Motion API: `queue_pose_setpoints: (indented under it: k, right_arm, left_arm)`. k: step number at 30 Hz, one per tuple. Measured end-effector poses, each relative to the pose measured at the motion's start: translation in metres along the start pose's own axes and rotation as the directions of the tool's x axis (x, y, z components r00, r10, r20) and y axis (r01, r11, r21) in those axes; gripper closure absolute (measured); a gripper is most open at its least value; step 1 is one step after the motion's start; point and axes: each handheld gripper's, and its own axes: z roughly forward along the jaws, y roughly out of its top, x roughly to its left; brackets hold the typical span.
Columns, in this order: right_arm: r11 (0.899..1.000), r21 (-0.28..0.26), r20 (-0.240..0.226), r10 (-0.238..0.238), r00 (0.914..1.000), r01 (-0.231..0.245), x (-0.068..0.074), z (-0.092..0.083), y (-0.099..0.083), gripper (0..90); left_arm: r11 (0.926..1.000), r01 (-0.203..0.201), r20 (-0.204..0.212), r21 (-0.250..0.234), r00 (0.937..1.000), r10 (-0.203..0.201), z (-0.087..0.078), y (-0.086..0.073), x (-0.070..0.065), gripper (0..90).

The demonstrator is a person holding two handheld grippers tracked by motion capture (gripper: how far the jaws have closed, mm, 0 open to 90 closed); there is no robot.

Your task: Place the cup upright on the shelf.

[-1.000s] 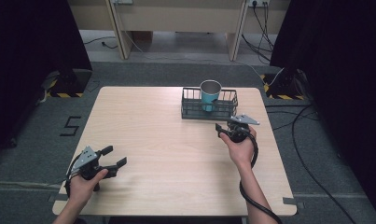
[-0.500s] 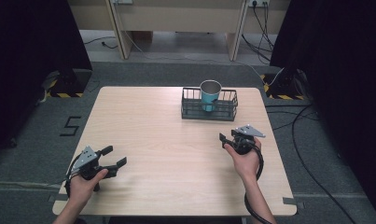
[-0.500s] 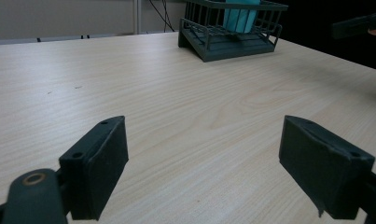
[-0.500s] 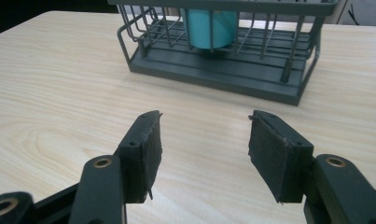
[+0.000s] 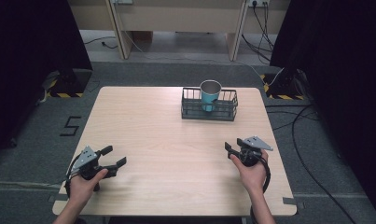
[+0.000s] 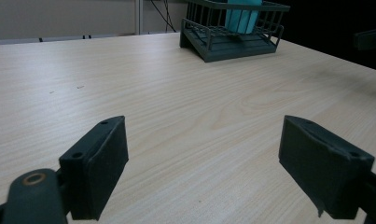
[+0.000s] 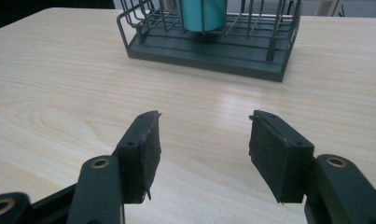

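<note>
A dark wire basket stands at the table's far middle with a teal cup upright inside it. My left gripper rests open near the front left corner, held by a hand, nothing between its jaws. My right gripper is open at the front right, well short of the basket. In the left gripper view the gripper stands wide open over bare wood, with the basket and cup far off. In the right gripper view the gripper faces the basket and cup, empty.
The light wooden table has bare wood between the two grippers and the basket. A cable loops from my right gripper near the right edge. Dark curtains and floor cables surround the table.
My right gripper has drawn back from the basket toward the table's front edge and a little to the right. The left gripper has stayed put.
</note>
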Motion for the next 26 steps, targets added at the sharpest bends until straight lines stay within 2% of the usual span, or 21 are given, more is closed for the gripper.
queue_pose_setpoints:
  k: [9, 21, 26]
  right_arm:
    - [1.0, -0.017, 0.009, 0.006, 0.9999, -0.006, -0.001, -0.012, -0.017, 42.8]
    - [0.999, -0.053, -0.002, -0.009, 1.0, 0.008, -0.001, -0.015, -0.028, 41.2]
    - [0.997, -0.072, -0.014, 0.013, 0.9998, -0.014, -0.002, -0.016, -0.032, 36.2]
  left_arm:
    - [1.0, 0.001, -0.004, -0.001, 1.0, -0.001, 0.0, 0.0, 0.0, 15.1]
    - [1.0, -0.002, 0.001, -0.001, 1.0, 0.002, 0.0, 0.0, 0.0, 15.1]
    - [1.0, -0.004, 0.006, -0.002, 1.0, 0.004, 0.001, 0.001, -0.001, 15.1]
